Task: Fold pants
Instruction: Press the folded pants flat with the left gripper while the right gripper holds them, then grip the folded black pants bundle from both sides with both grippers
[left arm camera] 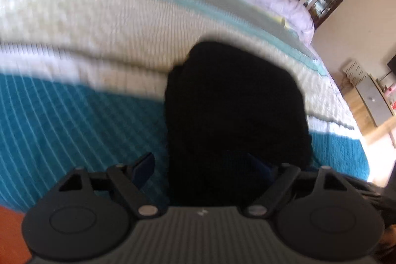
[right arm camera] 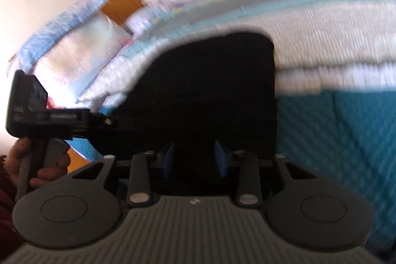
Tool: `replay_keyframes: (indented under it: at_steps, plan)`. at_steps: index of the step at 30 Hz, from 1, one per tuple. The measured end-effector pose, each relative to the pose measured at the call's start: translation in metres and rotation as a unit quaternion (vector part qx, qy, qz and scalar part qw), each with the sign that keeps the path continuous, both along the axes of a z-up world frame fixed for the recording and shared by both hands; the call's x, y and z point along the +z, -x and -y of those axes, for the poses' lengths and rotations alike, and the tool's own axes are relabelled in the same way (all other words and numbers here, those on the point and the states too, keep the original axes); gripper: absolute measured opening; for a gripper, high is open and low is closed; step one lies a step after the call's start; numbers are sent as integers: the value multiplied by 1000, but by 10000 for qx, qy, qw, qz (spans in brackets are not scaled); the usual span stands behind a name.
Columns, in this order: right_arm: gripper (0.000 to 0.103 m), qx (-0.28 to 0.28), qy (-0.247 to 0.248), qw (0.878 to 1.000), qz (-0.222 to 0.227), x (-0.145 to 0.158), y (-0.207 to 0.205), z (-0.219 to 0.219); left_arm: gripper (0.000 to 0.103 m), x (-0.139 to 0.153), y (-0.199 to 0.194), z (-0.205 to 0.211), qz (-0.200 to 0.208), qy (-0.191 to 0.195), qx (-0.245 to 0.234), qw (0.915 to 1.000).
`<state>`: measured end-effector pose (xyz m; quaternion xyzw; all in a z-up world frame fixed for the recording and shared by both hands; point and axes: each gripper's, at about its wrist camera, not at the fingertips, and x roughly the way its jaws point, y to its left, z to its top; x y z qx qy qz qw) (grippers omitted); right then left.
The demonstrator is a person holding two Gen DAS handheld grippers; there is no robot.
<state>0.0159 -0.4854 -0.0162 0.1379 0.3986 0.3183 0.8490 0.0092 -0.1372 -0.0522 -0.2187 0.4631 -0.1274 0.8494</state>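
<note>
Black pants [left arm camera: 235,110] on striped quilt [left arm camera: 74,120]; left gripper [left arm camera: 205,165] and right gripper [right arm camera: 195,160] jaws apart, gripping nothing

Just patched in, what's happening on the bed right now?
A person is folding black pants on a bed with a teal and white quilt, one tool in each hand. The pants lie in a compact dark bundle, already folded over. The left tool is open with the near edge of the pants between its fingers. The right tool is also open at that bundle's near edge. Both views are motion-blurred, so whether either touches cloth is unclear.
</note>
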Motion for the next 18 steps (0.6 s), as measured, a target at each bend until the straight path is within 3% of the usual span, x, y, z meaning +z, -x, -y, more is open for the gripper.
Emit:
replay_keyframes:
  at_steps: [2,5,18]
  plan:
    - [34,0,-277,9992,-305,-6,2,11,85,-6,2,-4,-92,303,166,9994]
    - [30,-108,-478,9976,-496,-11,4,18,85,-3,3,-1,-44,182,141,9997]
    - [35,-249,-674,9974,10,10,13,20,85,12,12,18,126,-565,208,9981]
